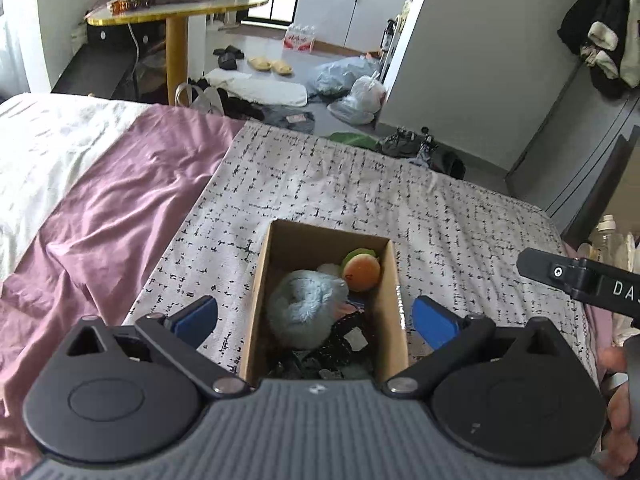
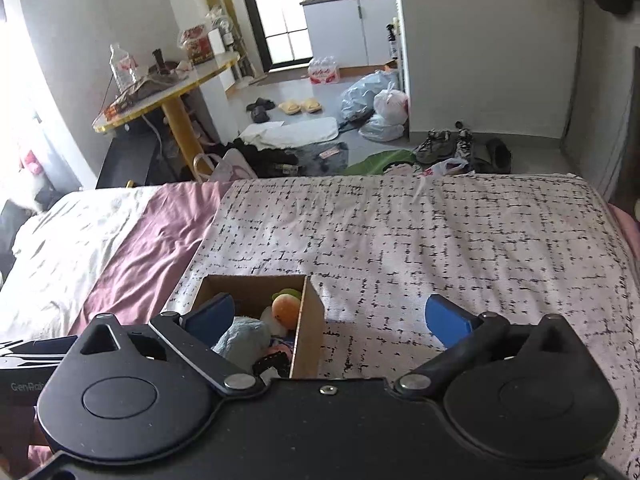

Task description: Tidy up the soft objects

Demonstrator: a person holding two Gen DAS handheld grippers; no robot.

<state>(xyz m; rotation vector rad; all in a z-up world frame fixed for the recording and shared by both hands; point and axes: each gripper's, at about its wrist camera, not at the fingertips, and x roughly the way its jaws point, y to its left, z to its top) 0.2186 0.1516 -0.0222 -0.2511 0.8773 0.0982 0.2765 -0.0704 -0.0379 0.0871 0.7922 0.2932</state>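
The left hand-held gripper (image 1: 315, 318) is spread wide with nothing between its blue pads, hanging above an open cardboard box (image 1: 394, 308). The right hand-held gripper (image 2: 334, 320) is spread wide and empty too, with the box under its left finger. In the box lie a pale blue plush toy (image 1: 306, 300), an orange plush toy (image 1: 362, 270) at the far end and dark things at the near end. The box sits on a bed (image 2: 440, 232) with a black-flecked white cover.
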